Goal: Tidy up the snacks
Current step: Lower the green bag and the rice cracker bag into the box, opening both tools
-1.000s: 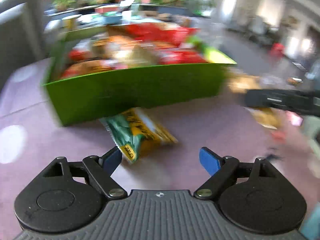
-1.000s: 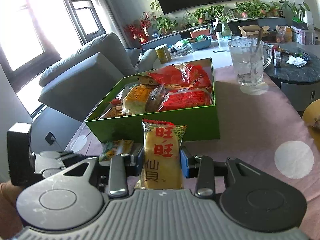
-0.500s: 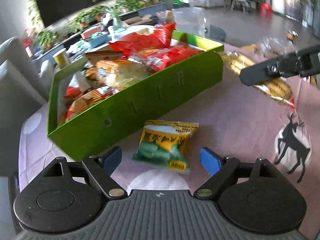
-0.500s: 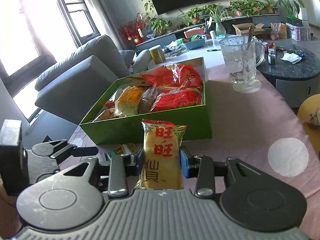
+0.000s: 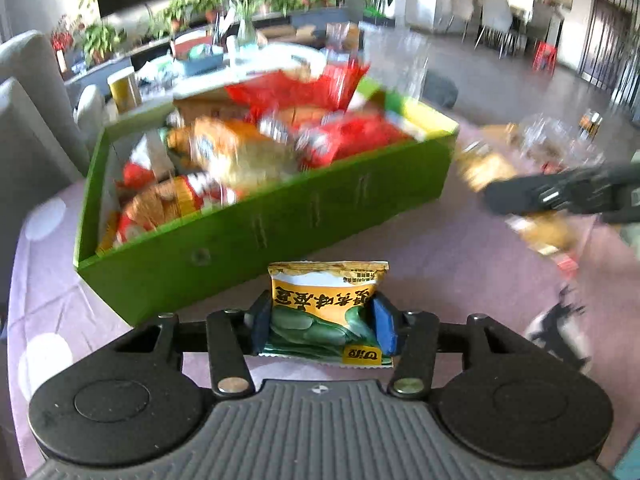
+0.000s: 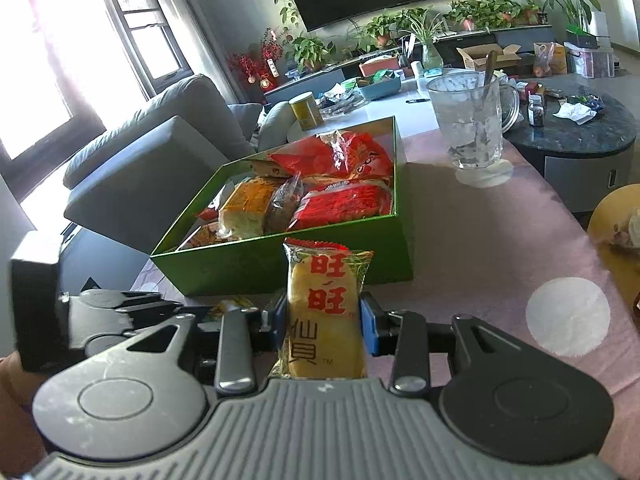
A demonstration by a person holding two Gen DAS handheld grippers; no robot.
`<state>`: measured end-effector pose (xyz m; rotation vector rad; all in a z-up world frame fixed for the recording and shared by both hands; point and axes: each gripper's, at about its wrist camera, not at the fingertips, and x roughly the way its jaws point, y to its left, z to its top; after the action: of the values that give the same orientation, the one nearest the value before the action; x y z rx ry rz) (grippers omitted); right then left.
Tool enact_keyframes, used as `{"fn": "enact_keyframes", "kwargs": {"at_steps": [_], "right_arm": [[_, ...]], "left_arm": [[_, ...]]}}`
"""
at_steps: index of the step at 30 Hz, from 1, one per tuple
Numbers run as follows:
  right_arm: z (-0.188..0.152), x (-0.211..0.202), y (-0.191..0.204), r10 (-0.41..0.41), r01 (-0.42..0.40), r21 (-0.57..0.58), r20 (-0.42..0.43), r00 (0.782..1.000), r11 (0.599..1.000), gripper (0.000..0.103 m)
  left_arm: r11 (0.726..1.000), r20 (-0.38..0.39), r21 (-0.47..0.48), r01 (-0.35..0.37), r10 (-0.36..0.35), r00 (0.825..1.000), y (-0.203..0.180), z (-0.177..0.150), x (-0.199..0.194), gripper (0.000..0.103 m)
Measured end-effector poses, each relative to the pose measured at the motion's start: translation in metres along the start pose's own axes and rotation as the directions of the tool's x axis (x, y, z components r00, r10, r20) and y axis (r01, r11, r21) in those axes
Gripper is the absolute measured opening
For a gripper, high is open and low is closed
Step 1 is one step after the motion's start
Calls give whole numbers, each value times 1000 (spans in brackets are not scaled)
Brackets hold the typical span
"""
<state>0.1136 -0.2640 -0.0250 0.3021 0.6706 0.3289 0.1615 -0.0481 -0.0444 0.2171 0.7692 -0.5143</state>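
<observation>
A green box [image 5: 280, 236] full of red and orange snack packs stands on the pink tablecloth; it also shows in the right wrist view [image 6: 288, 258]. My left gripper [image 5: 322, 326] is shut on a green and yellow snack packet [image 5: 324, 312], just in front of the box's near wall. My right gripper [image 6: 324, 330] is shut on a yellow rice cracker pack [image 6: 324, 308] with red characters, held upright in front of the box. The right gripper's arm [image 5: 568, 196] shows at the right of the left wrist view.
A glass mug [image 6: 472, 120] with a spoon stands right of the box. A yellow plate [image 6: 616, 232] is at the right edge. More loose snack packs [image 5: 536, 232] lie right of the box. A grey sofa [image 6: 152, 152] is beyond the table on the left.
My left gripper has closed on the green and yellow packet that lay on the cloth, and lifted it. My right gripper keeps holding the yellow pack, nearly still.
</observation>
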Motion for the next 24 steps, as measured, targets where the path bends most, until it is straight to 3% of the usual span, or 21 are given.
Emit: {"fn": "enact_keyframes", "kwargs": {"at_steps": [2,7,10,14,17,24], "right_arm": [[4,1,3,6,-5,-10,4,1000,1000,78],[22,3,19,28,-25,-56,43,999,998,78],[39,2,24,44,-39,-65,85,995,997,78],[61,1,27,60,-52,-60,139,988,997,78],[74,6,26,62,-53,-60,162,985,997,78],[79,43,21,39,-32,-63,113,993,997,78]], "left_arm": [[1000,50,0,5,-5,999,-2,7,-18,47],[998,189,-17,-61,63,980,4,34,-54,48],[992,219,-52,-118,127,968,17,50,-59,48],[980,212,-101,-171,189,959,37,66,-49,48],[976,190,-142,-165,190,963,55,72,-36,48],[962,142,-218,-164,198,970,77,69,-5,48]]}}
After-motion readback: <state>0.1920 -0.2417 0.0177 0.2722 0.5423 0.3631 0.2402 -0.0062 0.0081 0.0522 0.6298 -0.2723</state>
